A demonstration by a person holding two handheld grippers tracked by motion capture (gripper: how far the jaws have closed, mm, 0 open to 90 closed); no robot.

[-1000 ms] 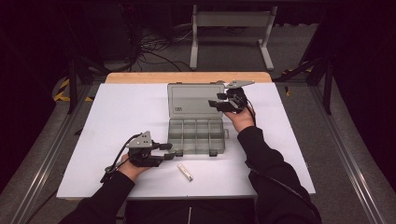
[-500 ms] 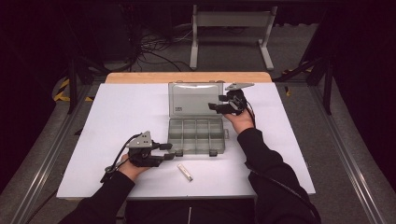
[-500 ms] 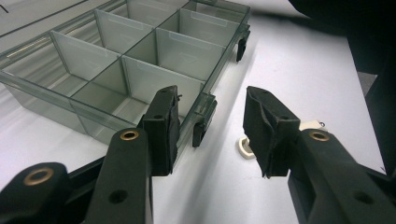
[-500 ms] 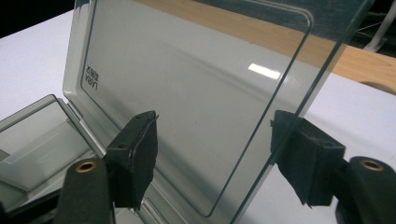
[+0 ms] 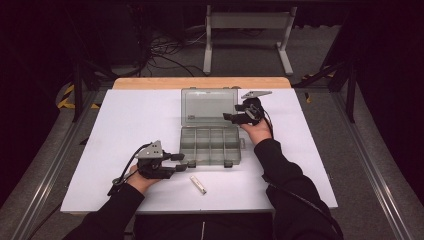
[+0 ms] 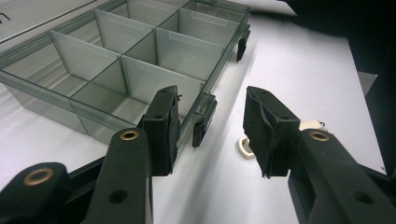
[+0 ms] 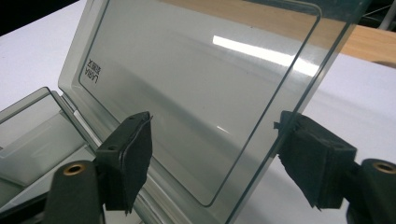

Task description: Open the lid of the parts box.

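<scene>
A clear grey compartment box (image 5: 186, 146) lies open on the white table, its lid (image 5: 207, 106) tilted up and back. My right gripper (image 5: 231, 117) is at the lid's right edge. In the right gripper view the lid (image 7: 201, 93) passes between the two pads of my right gripper (image 7: 219, 158); they have just been opening and neither presses on it. My left gripper (image 5: 179, 162) rests at the box's front left corner. In the left gripper view my left gripper (image 6: 212, 135) stands open astride the front wall and a black latch (image 6: 201, 127) of the box (image 6: 116, 65).
A small white stick-shaped piece (image 5: 198, 184) lies on the table in front of the box, also seen past the jaws as the white piece (image 6: 244, 148). A wooden strip (image 5: 200, 83) runs along the table's far edge. White tabletop (image 5: 125, 120) spreads to both sides.
The right gripper's jaws have spread wider at the lid's edge, and that hand has drifted slightly toward the person. The left gripper and the box base have stayed put.
</scene>
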